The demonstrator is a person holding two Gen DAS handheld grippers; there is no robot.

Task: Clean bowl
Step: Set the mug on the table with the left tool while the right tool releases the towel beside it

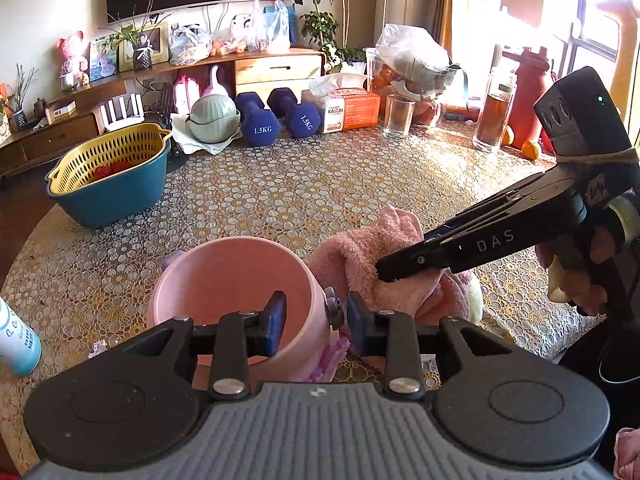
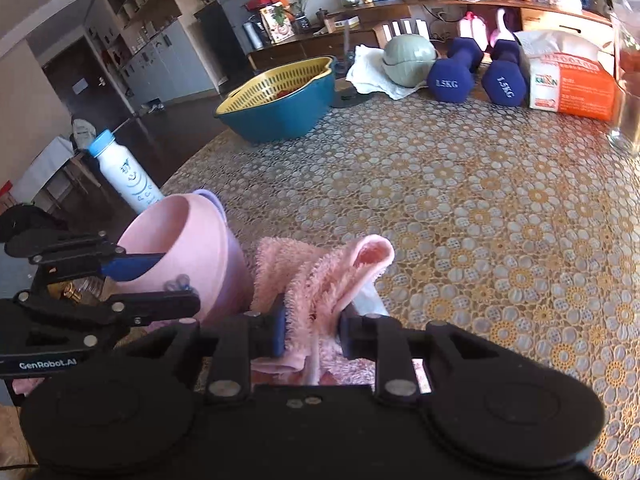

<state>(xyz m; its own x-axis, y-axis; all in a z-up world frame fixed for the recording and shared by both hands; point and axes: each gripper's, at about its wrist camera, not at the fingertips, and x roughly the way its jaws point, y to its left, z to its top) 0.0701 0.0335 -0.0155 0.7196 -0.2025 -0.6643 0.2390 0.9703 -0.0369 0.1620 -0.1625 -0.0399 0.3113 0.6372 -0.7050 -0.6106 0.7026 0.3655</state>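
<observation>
Two grippers work low in frame: the left gripper [image 1: 316, 322] pinches the bowl [image 1: 236, 292] rim, light, stiff, likely slippery; the right gripper [image 2: 312, 330] clamps the soft cloth [image 2: 316, 276] beside it.

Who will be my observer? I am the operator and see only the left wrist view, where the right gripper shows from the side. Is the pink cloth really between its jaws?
Observer: Yes. The right wrist view shows the pink cloth bunched between the right gripper jaws, which are shut on it.
Operator: The bottle at my left edge is cut off. What tops it?
Observer: The white bottle stands upright and has a blue cap.
Operator: How does the bowl sit?
Observer: The pink bowl is tipped, with its opening towards the left gripper, which clamps its wall.
</observation>
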